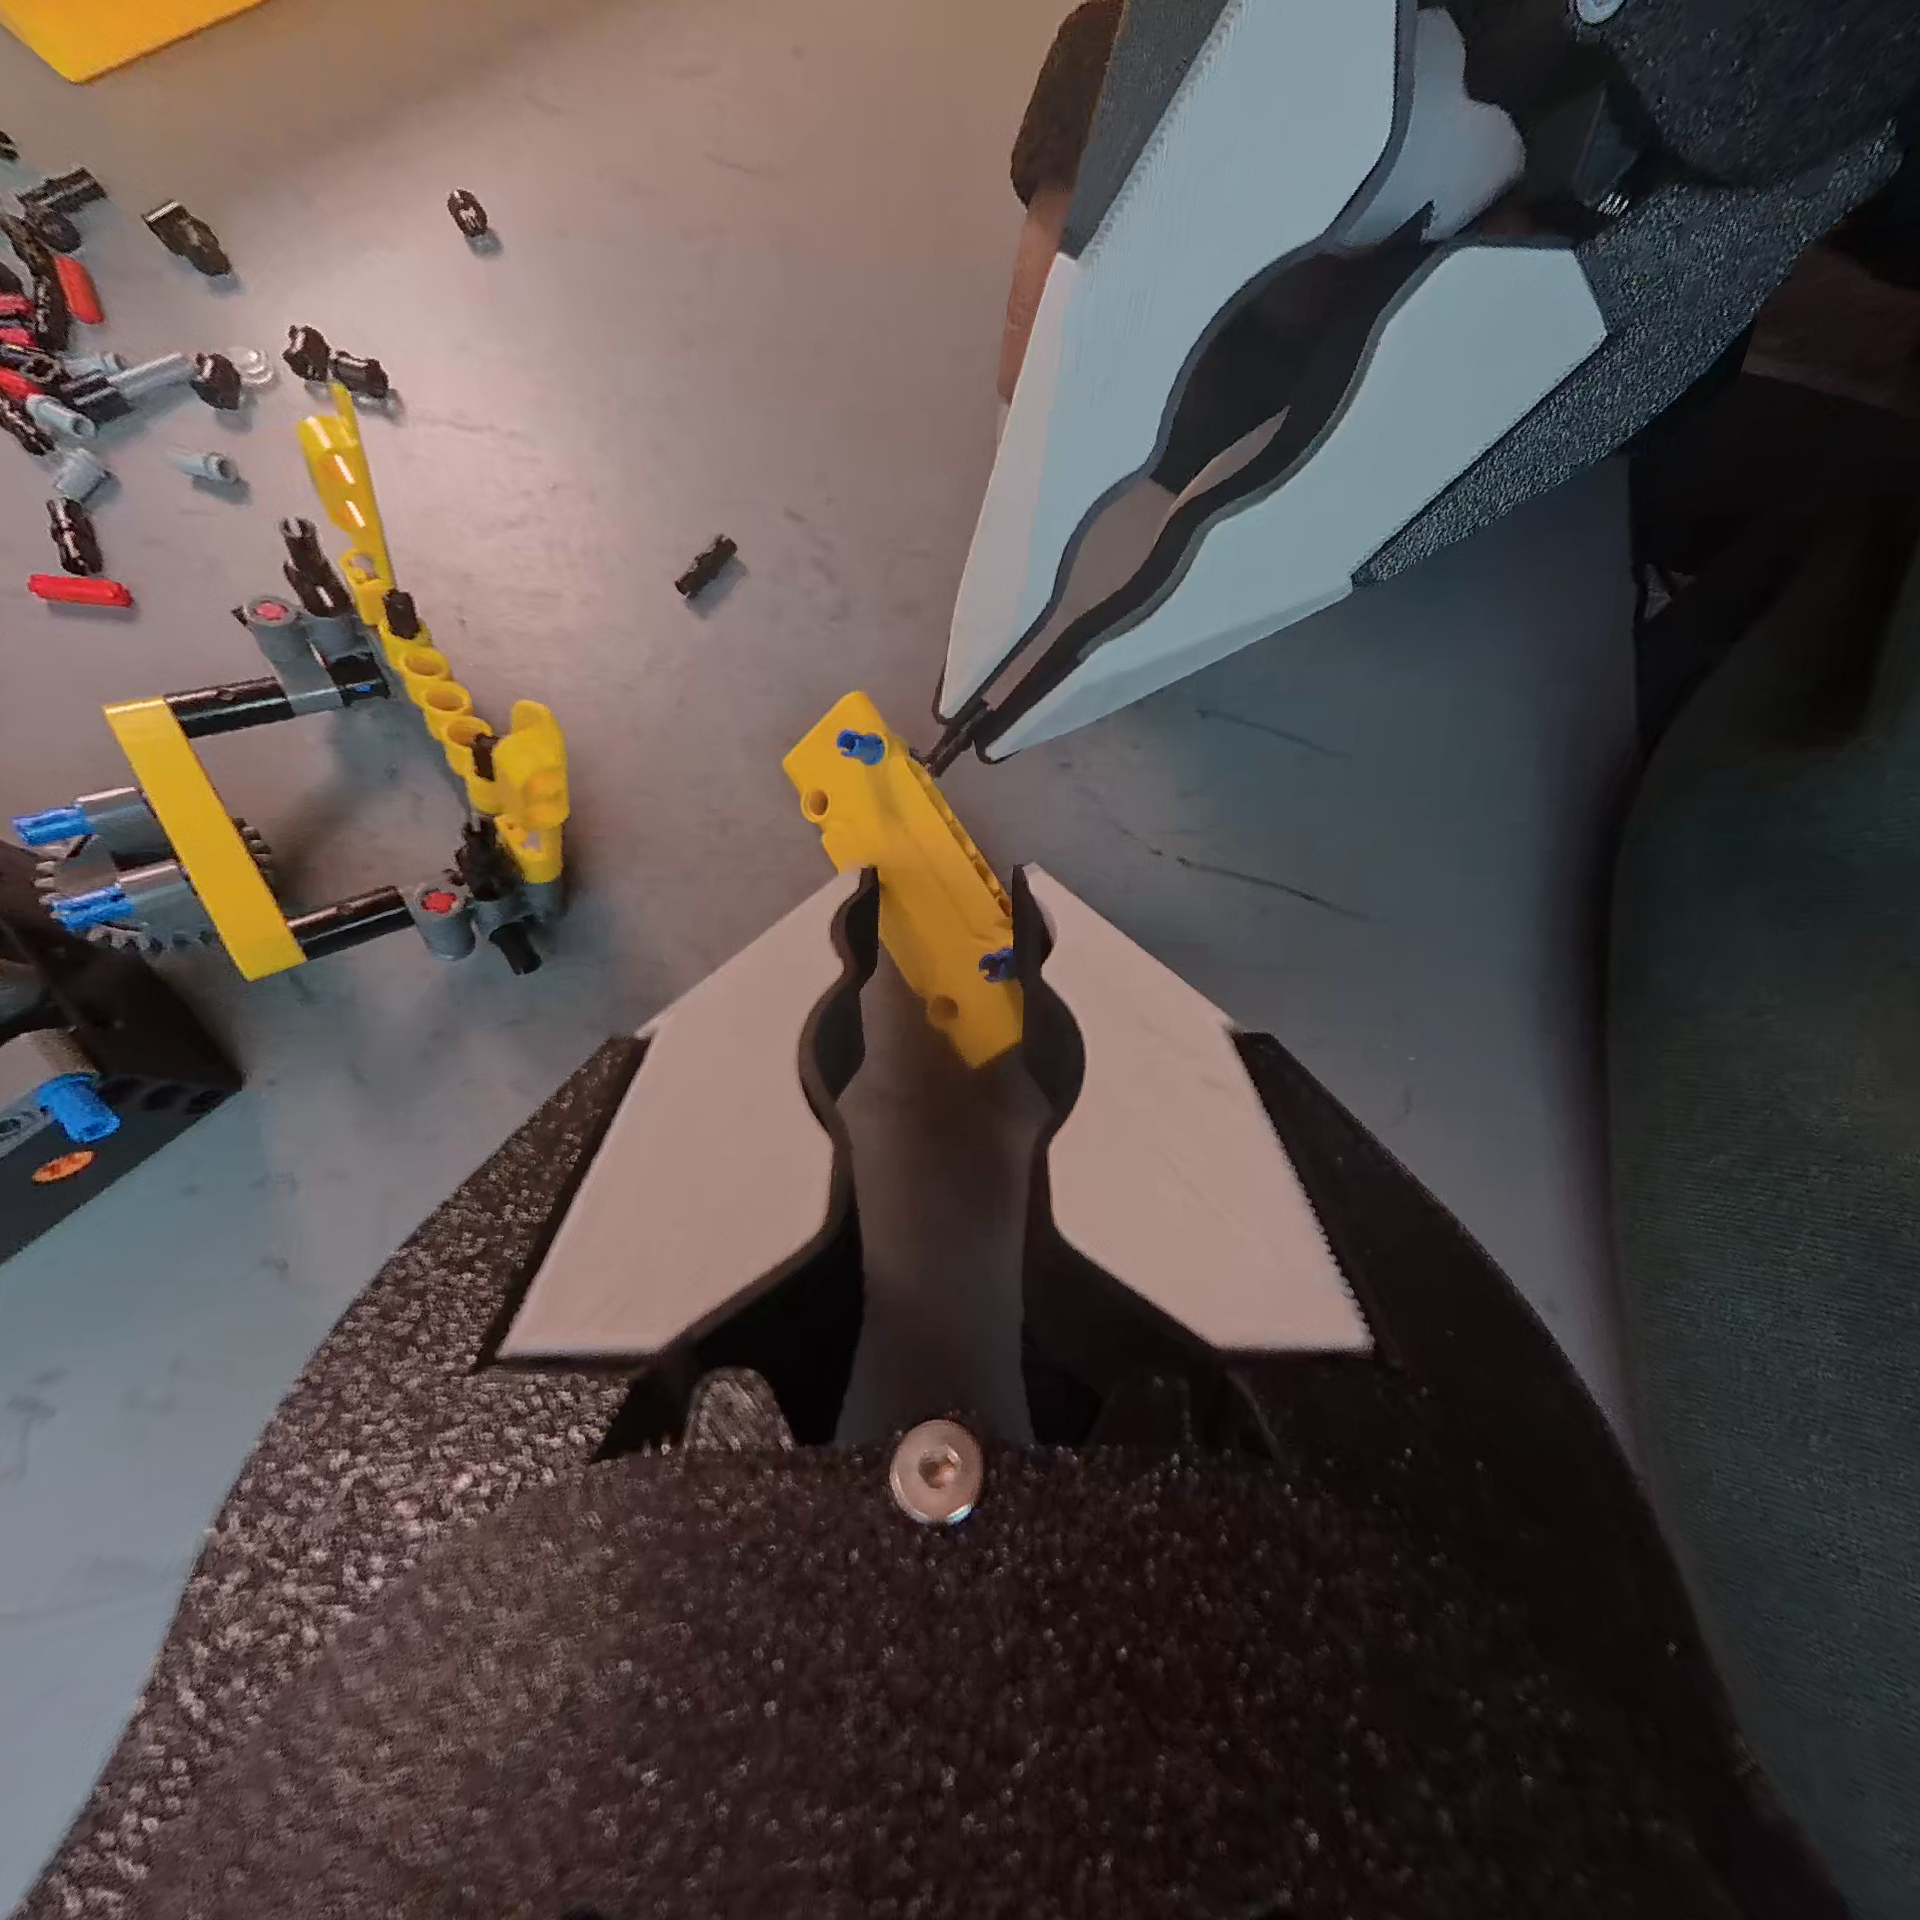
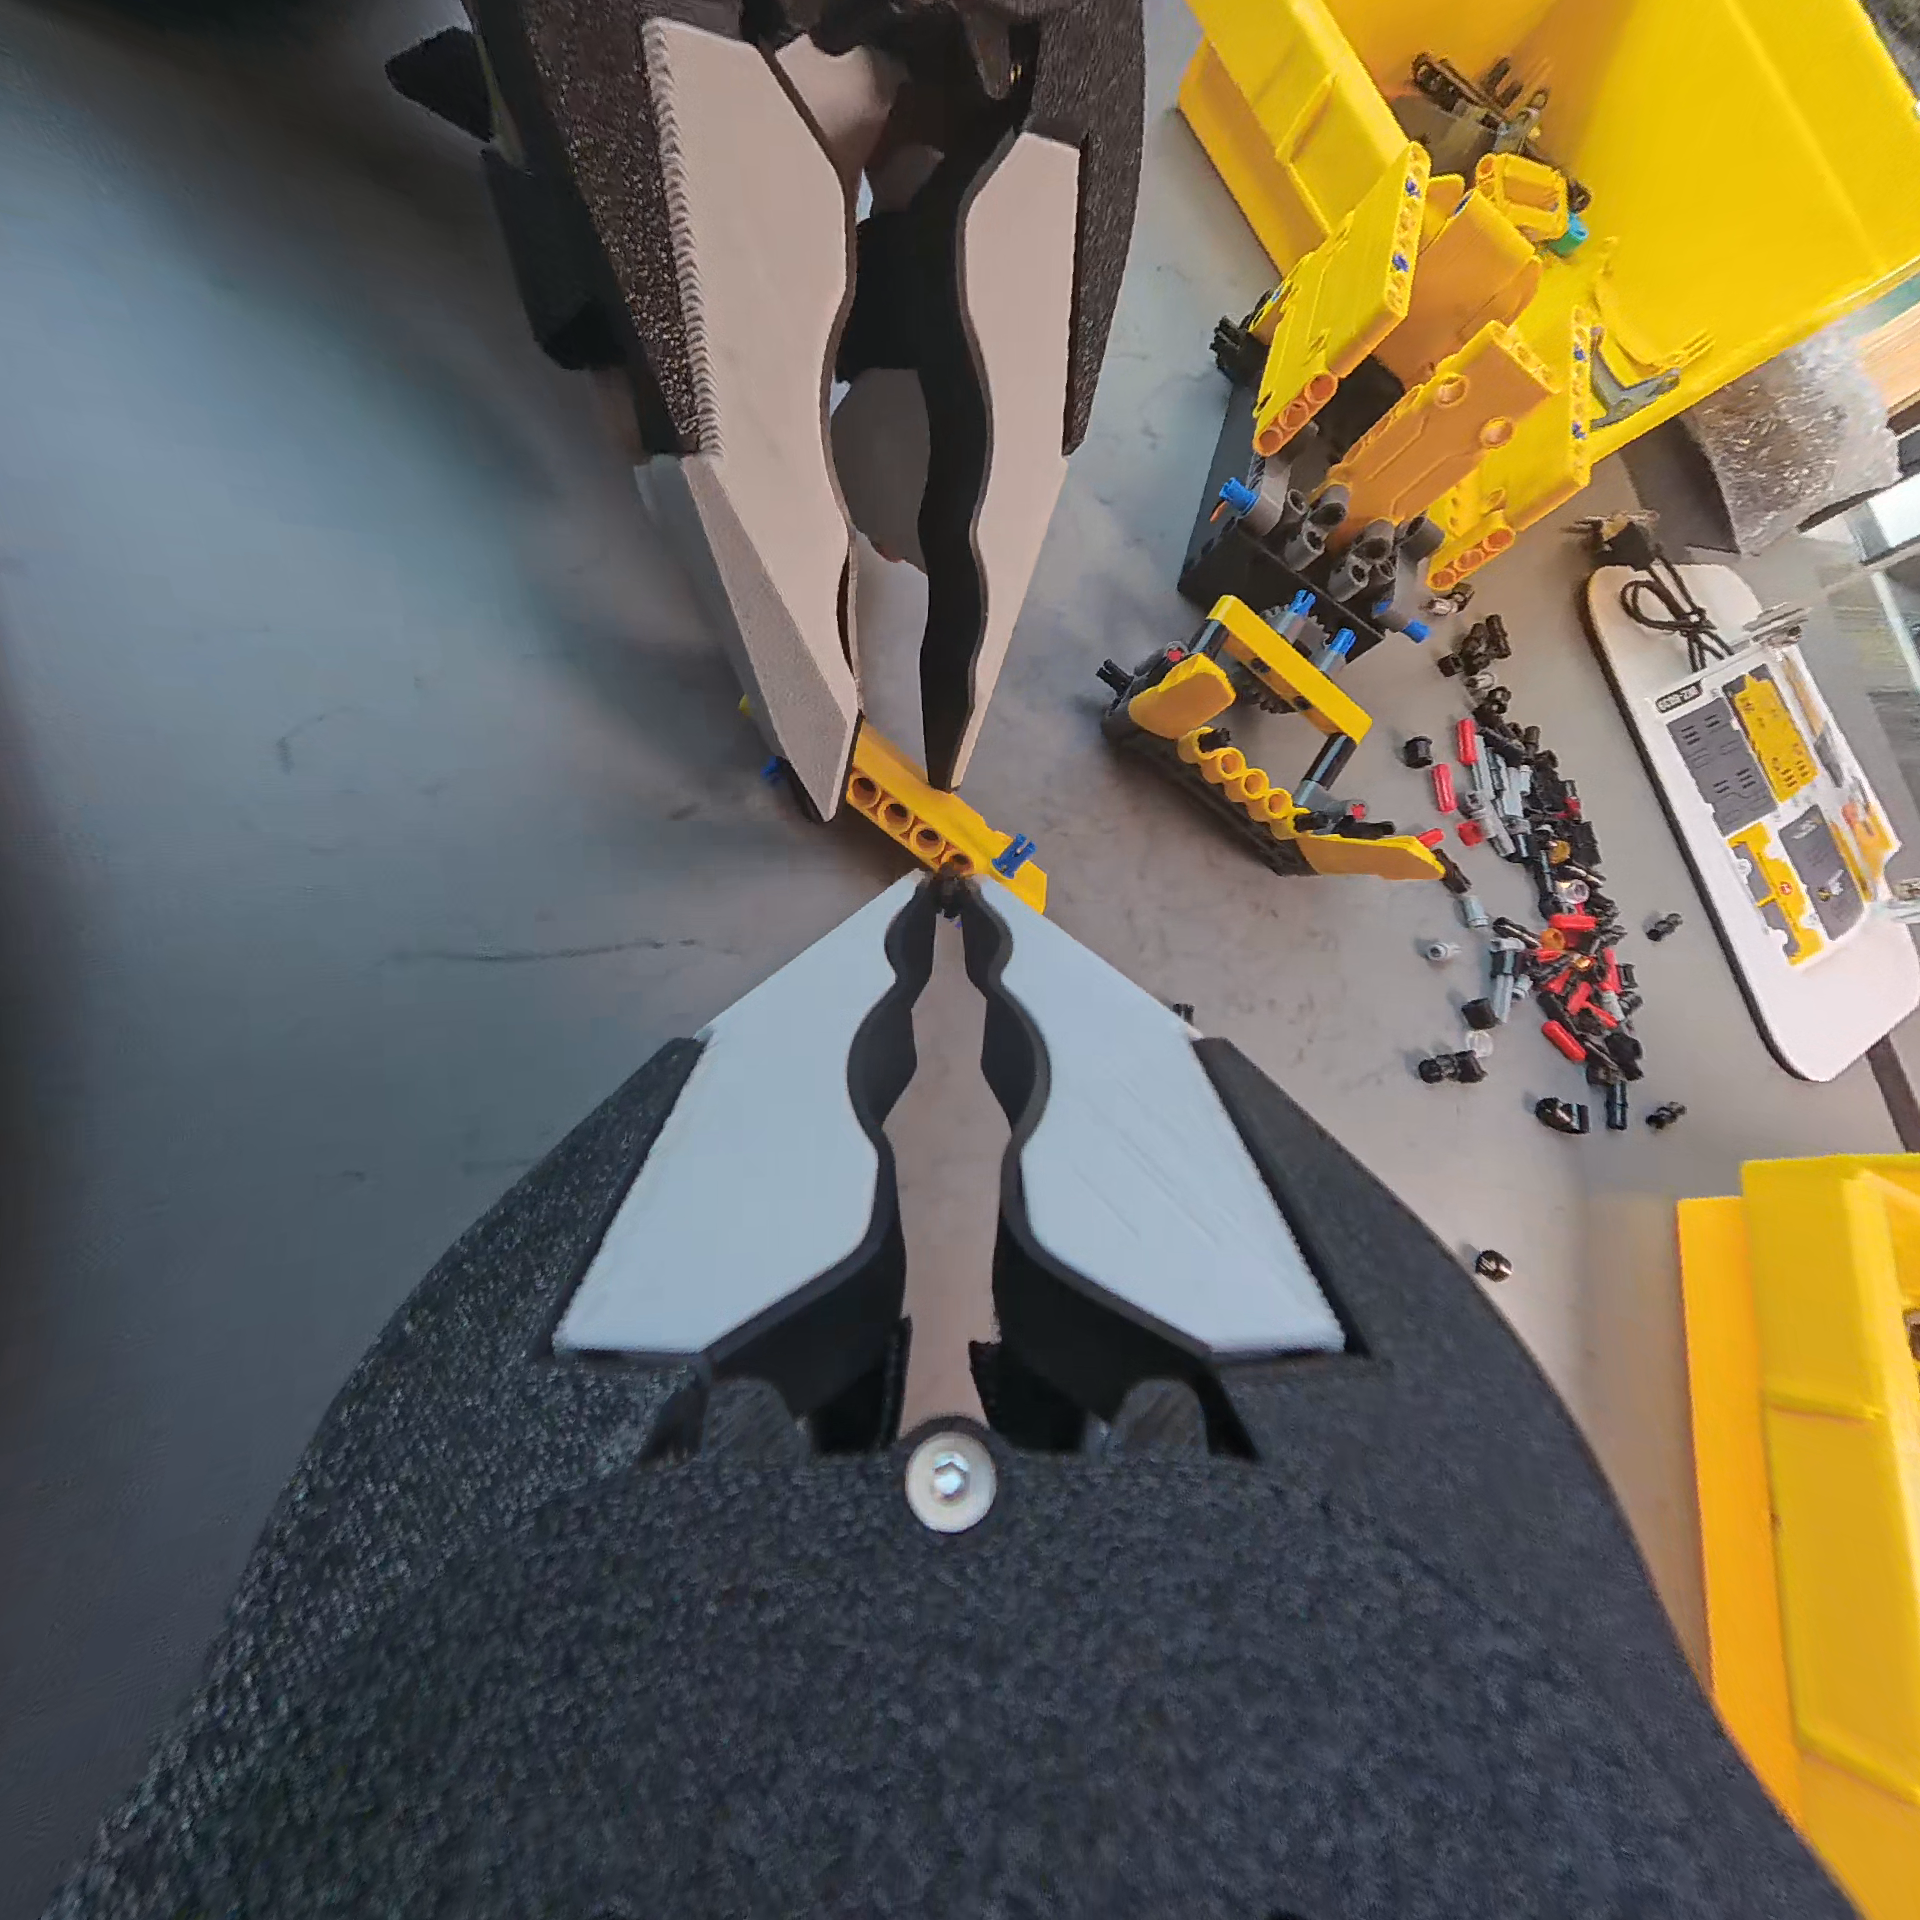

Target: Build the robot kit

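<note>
The left tongs clasp a yellow beam by its lower half, its long axis slanting up and away above the grey tabletop. The right tongs, pinched on a small black pin, meet the beam's far end from the opposite side. A half-built yellow assembly and loose pins lie well apart.

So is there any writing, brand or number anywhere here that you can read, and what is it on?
Sticker sheet on the white board: a small printed tag, too small to read.
Black block: an orange mark, too blurred to read.
Yellow brick, black pin, yellow bin: no writing visible.
</note>
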The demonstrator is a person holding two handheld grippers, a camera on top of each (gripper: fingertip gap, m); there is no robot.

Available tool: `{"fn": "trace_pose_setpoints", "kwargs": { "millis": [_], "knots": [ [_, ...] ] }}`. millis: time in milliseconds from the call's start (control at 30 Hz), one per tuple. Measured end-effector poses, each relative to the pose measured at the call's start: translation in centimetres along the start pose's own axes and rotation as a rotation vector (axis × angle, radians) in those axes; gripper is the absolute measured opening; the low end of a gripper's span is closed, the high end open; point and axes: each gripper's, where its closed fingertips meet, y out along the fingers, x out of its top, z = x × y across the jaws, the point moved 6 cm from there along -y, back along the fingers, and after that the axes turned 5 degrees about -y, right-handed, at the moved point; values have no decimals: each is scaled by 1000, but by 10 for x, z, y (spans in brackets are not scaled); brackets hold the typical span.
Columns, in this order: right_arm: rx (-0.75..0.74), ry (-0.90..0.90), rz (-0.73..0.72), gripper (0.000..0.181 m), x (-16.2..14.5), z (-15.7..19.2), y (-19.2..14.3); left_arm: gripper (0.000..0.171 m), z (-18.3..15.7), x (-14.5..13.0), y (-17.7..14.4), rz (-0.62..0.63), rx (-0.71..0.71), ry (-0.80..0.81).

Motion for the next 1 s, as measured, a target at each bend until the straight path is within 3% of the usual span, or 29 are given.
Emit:
{"fn": "trace_pose_setpoints", "kwargs": {
  "millis": [367, 1000],
  "knots": [
    [9, 17, 1, 3, 0, -3, 3, 23, 3, 0, -1, -14, -42, -63],
    [-24, 98, 72, 3, 3, 0, 13, 21, 5, -2, -2, -15, 16, -51]
  ]
}}
